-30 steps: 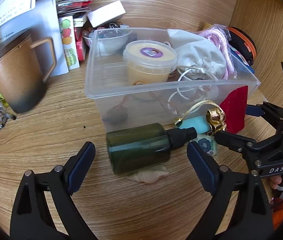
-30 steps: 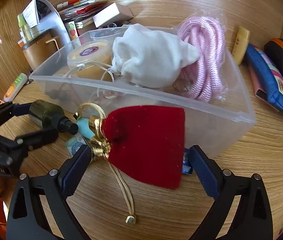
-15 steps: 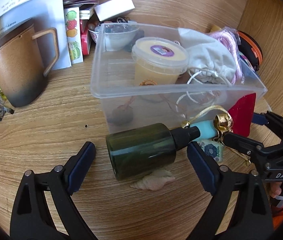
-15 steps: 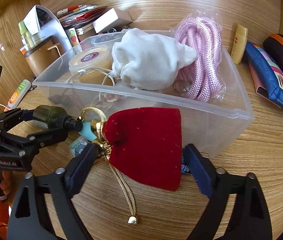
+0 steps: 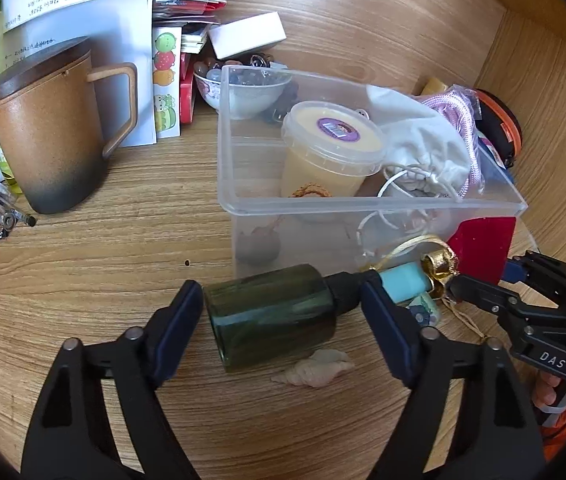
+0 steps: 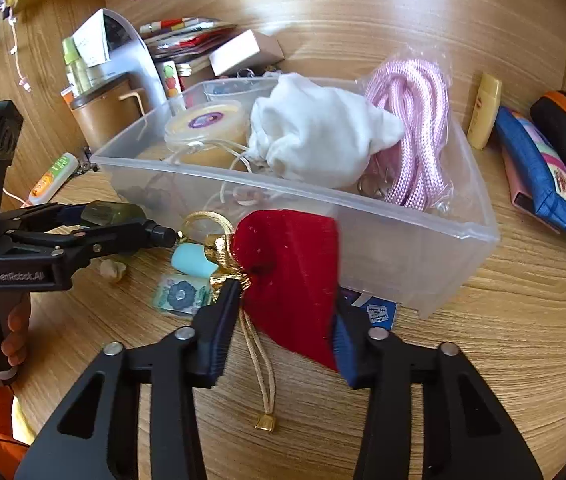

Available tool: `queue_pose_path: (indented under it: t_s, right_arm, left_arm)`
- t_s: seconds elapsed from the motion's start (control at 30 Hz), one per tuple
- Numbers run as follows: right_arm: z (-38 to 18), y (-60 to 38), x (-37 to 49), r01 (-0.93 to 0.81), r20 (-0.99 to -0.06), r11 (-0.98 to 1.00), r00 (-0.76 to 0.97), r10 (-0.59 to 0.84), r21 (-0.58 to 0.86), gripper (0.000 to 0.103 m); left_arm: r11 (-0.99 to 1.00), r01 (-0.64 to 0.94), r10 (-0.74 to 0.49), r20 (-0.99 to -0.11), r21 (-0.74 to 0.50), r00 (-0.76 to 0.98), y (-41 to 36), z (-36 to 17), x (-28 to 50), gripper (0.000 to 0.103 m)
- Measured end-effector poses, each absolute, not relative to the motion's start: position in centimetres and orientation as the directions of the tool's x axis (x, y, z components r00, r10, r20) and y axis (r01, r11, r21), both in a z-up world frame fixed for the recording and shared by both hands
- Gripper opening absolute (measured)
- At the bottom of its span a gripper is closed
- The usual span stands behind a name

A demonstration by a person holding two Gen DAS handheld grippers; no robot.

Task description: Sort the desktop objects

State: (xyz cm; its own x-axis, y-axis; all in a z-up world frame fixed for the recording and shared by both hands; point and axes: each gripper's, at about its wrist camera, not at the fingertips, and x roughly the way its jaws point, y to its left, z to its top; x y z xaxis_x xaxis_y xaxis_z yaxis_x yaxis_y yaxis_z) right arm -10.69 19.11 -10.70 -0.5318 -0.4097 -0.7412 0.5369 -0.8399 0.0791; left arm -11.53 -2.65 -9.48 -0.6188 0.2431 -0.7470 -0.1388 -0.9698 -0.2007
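In front of the clear plastic storage box (image 5: 363,204) on the wooden bench (image 5: 103,264), the left gripper (image 5: 281,308) is closing around the dark green plastic spray bottle (image 5: 271,312) lying on its side. Beside it, the right gripper (image 6: 285,316) is closing on the red velvet drawstring pouch (image 6: 289,272), pads pressing its sides.

A dark green bottle (image 5: 271,312) with a black cap lay on the wood-grain desk (image 5: 103,264). The pouch (image 6: 291,280) was red with gold cord. The mug (image 5: 43,136) was brown fading to black. The rope (image 6: 407,136) was pink, the bag (image 6: 315,140) white.
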Motion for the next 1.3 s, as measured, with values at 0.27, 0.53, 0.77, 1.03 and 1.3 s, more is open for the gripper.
queue_pose_path:
  t_s: [0.27, 0.53, 0.77, 1.03, 1.3]
  right_arm:
    - [-9.9, 19.2, -9.6, 0.554, -0.720, -0.831, -0.557, -0.414, 0.048, 0.014]
    - [-8.6, 20.3, -8.4, 0.554, -0.688, -0.832, -0.595, -0.416, 0.025, 0.014]
    - [-7.2, 21.3, -7.6, 0.540, -0.654, -0.842, -0.635, -0.411, 0.005, 0.013]
    - [-5.4, 22.0, -6.7, 0.533, -0.613, -0.846, -0.677, -0.407, -0.027, 0.013]
    - [-6.8, 21.9, -7.4, 0.505, -0.677, -0.862, -0.647, -0.352, -0.034, 0.060]
  left_arm:
    - [-0.967, -0.124, 0.249, -0.733, -0.222, -0.634, -3.3, -9.3, -11.4, 0.079]
    - [-0.966, -0.109, 0.248, -0.710, -0.236, -0.659, -4.0, -8.9, -10.9, 0.079]
    - [-0.974, -0.102, 0.216, -0.695, -0.202, -0.686, -3.8, -8.3, -10.3, 0.079]
    - [-0.972, -0.126, 0.228, -0.670, -0.198, -0.706, -3.2, -7.2, -9.5, 0.079]
    - [-0.972, -0.155, 0.235, -0.651, -0.179, -0.722, -2.5, -6.3, -8.3, 0.079]
